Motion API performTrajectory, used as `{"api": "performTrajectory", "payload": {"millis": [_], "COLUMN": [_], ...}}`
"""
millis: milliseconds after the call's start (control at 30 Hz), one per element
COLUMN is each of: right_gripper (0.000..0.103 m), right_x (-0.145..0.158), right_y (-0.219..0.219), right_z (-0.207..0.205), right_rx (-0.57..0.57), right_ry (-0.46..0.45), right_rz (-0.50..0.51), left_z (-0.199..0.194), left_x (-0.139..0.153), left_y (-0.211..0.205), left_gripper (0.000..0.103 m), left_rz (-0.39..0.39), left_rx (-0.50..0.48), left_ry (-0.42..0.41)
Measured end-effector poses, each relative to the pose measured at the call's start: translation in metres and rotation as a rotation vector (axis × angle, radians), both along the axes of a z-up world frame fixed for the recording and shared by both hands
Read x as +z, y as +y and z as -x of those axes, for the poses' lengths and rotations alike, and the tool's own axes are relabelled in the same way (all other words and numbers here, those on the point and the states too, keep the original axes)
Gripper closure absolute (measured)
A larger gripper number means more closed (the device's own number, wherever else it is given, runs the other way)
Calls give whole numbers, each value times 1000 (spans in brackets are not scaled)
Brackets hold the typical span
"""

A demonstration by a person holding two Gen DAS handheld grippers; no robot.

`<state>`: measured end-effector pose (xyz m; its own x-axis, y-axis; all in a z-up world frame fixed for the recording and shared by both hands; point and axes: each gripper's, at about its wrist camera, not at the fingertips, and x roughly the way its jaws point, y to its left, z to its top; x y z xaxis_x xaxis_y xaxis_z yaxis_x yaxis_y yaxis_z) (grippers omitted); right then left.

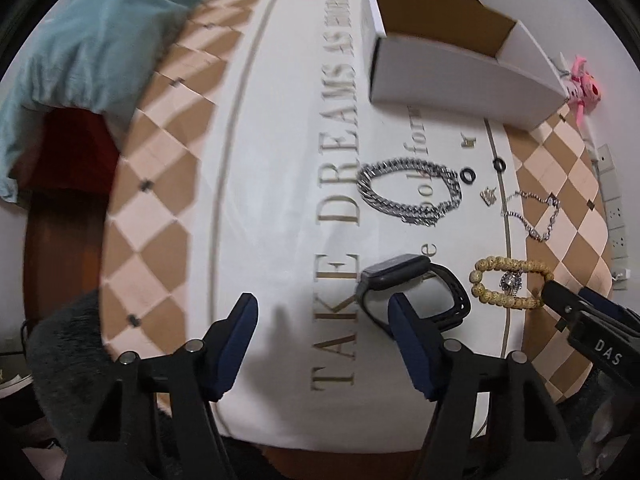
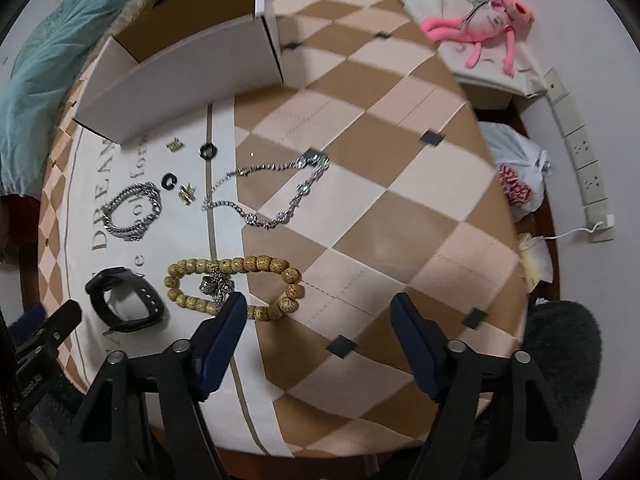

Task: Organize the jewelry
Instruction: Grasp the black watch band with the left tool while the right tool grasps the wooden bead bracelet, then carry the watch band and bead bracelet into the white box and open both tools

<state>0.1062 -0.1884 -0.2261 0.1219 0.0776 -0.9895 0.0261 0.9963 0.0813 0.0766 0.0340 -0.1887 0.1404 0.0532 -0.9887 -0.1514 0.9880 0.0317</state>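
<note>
lying on cloth: chunky steel chain [image 1: 408, 190], round wooden beads [image 2: 236, 286]

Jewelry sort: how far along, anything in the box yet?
Nothing looks done: what shows of the white box is bare cardboard. Nothing in hand: left tongs and right tongs are both open. Still on the cloth: beaded bracelet, black watch, thick silver chain, thin silver chain, two black rings and two small gold pieces.
</note>
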Motion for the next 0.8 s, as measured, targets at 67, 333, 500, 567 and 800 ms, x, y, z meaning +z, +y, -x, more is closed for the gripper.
{"api": "performTrajectory", "payload": {"millis": [67, 333, 500, 567, 800], "right_gripper": [36, 89, 94, 94, 94], "right_x": [-8, -6, 2, 3, 33], "right_y": [2, 16, 12, 10, 20], "right_z": [-2, 0, 8, 7, 17], "right_rx": [7, 82, 62, 56, 73], "right_ry": [5, -30, -29, -30, -91], "right_rz": [6, 69, 23, -2, -84], "left_z": [-3, -9, -5, -3, 3], "left_x": [-7, -26, -27, -24, 15], "left_y": [-3, -16, -19, -17, -15], "left_gripper": [59, 94, 98, 100, 100], "left_rz": [17, 28, 26, 30, 35], "left_rx": [-9, -63, -70, -69, -81], "left_ry": [6, -4, -24, -30, -88]}}
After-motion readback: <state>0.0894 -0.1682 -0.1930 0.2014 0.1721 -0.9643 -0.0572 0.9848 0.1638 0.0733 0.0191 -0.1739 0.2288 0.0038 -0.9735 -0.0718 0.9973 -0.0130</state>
